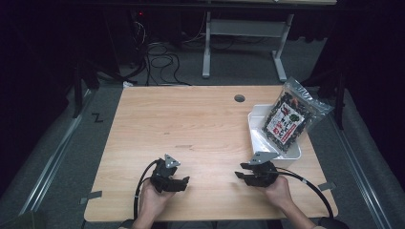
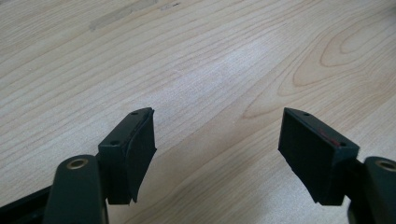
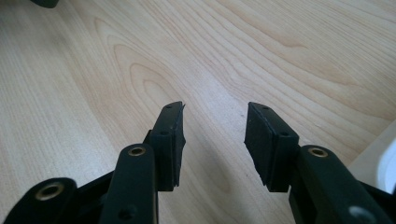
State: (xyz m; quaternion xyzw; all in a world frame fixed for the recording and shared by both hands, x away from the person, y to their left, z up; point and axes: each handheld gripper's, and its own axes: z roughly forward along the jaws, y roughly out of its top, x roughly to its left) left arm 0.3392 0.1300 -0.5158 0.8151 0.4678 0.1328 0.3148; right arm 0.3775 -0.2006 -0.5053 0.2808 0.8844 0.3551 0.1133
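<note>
Holding the left tool (image 1: 183,182) low over the table (image 1: 191,119), released, jaws parted, pinching nothing but air above bare wood. Keeping the right tool (image 1: 240,175) low as well, also released, gripping nothing, tips pointing in toward the left tool. Leaving the snack bag (image 1: 288,117) beyond and to the right of the right tool, behind its tips, leaning in the white bin (image 1: 258,138), long axis slanting up and away. Judging the right tool far nearer, needing to turn toward the bag.

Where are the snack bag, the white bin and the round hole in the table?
snack bag (image 1: 287,120), high view, printed front.
white bin (image 1: 254,138), high view, left wall.
round hole (image 1: 239,98), high view, its middle.
</note>
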